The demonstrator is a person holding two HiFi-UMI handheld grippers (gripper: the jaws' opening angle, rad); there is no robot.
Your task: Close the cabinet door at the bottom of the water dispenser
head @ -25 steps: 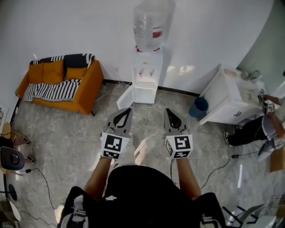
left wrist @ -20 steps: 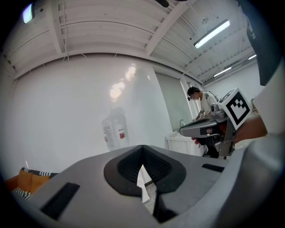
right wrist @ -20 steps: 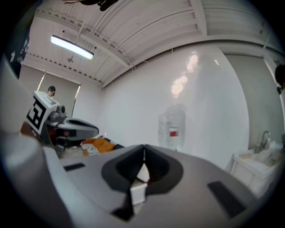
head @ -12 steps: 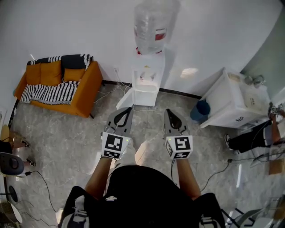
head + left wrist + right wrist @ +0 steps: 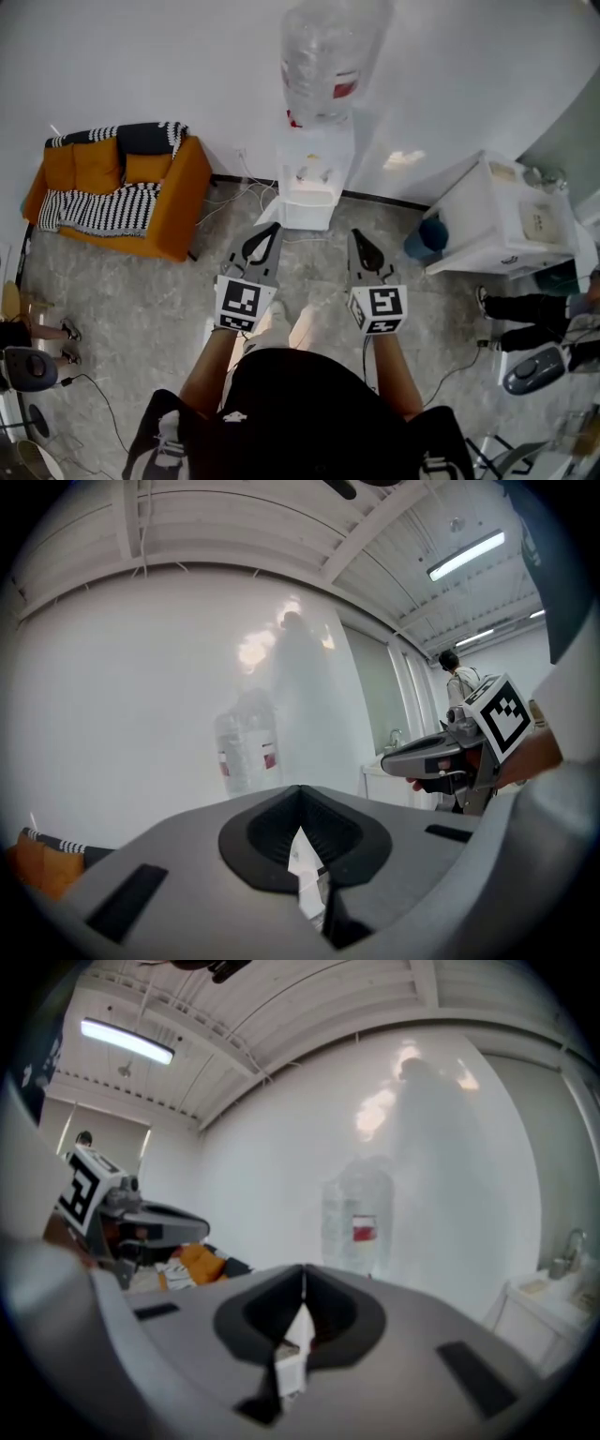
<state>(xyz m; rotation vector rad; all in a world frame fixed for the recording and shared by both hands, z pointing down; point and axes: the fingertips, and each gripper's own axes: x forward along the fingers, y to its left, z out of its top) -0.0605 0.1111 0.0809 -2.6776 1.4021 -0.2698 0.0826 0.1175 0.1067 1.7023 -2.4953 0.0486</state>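
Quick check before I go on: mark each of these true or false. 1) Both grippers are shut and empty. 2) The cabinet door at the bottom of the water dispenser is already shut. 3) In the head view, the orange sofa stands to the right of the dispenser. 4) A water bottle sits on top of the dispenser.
1) True. The left gripper and the right gripper both have their jaws together, with nothing between them.
2) False. The cabinet door stands open, swung out at the lower left of the water dispenser.
3) False. The orange sofa stands to the left of the dispenser, against the wall.
4) True. The water bottle sits inverted on top of the dispenser.
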